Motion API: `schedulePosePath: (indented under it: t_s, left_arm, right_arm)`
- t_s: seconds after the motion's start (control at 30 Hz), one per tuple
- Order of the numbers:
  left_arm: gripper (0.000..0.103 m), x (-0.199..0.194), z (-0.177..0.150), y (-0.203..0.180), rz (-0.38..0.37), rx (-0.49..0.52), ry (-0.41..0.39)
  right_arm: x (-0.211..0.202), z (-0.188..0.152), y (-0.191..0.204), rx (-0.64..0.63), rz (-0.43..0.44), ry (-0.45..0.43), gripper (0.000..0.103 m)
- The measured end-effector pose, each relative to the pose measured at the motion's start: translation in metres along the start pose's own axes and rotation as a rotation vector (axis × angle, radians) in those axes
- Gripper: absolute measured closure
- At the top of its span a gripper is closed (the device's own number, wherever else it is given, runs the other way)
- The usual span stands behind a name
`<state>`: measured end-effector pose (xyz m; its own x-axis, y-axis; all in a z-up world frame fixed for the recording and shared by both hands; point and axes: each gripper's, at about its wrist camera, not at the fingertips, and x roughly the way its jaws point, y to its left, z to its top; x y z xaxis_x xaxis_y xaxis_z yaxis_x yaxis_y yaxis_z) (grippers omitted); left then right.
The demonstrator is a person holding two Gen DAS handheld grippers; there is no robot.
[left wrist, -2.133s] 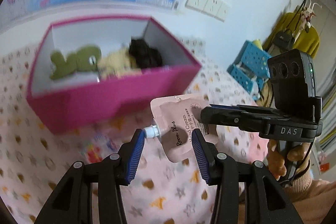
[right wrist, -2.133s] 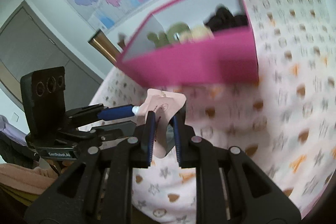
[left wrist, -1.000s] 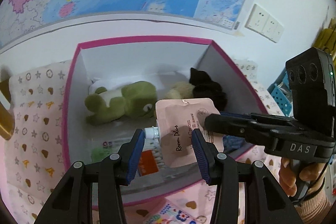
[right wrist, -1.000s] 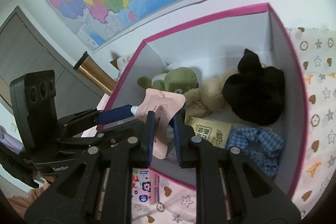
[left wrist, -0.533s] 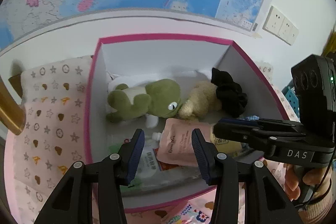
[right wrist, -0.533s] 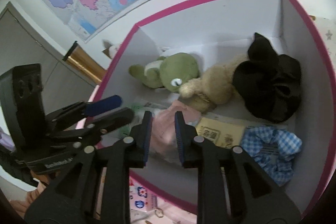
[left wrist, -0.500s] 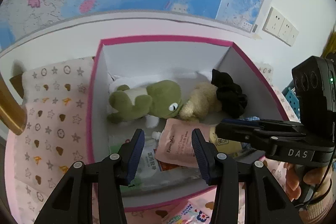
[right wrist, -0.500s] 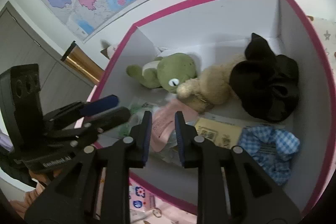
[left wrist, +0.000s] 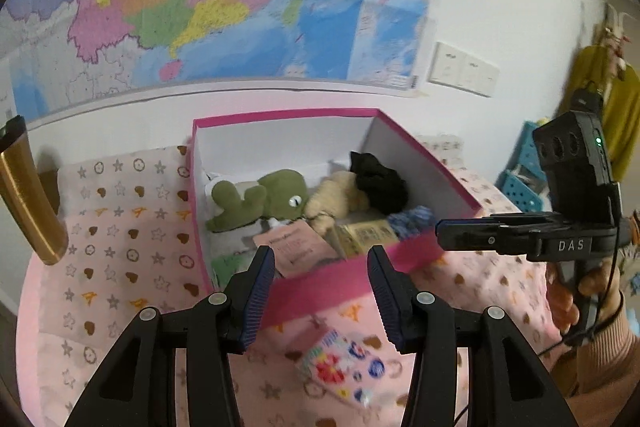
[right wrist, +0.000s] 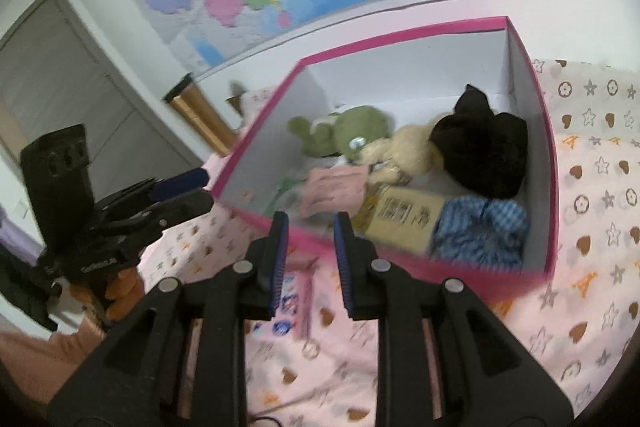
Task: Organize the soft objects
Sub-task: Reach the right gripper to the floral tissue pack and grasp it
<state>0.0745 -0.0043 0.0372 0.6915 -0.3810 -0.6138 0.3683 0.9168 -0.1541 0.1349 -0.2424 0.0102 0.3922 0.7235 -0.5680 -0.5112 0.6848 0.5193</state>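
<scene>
Bright, even indoor light; fisheye-warped edges, slight motion blur.

The pink box (right wrist: 420, 259) is open on top, but toys, a pink pouch (right wrist: 336, 187) and a black scrunchie (right wrist: 480, 155) crowd its floor. At lower centre its near wall blocks a level approach. A floral packet (left wrist: 344, 367) lies before it.

A table covered in a pink cloth (left wrist: 120, 227) printed with stars, hearts and small flowers carries everything. On it stands an open pink box (left wrist: 340, 287) with white inner walls. Just in front of the box's near wall lies a small flowery packet (left wrist: 344, 367), flat on the cloth.
</scene>
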Motion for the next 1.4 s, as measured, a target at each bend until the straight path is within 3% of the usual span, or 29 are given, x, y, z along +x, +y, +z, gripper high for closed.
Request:
schedulePosePath:
  t_s: [0.17,0.5,1.0,1.4]
  left_arm:
    - [0.053,-0.002,-0.024,-0.008,-0.019,0.021,0.039]
    - [0.053,0.025,-0.063,-0.013,0.04,-0.022,0.159]
    - [0.053,0.044,-0.072,-0.002,0.064,-0.029,0.205]
    - [0.056,0.068,-0.069,0.01,0.002,-0.016,0.261]
  right_arm:
    - [-0.01,-0.028,0.012,-0.015,0.078,0.037,0.078]
    - [0.01,-0.076,0.016,0.023,0.103,0.133,0.078]
    - [0.039,-0.104,0.019,0.057,0.118,0.214,0.078]
    - [0.06,-0.113,0.008,0.109,0.101,0.227,0.078]
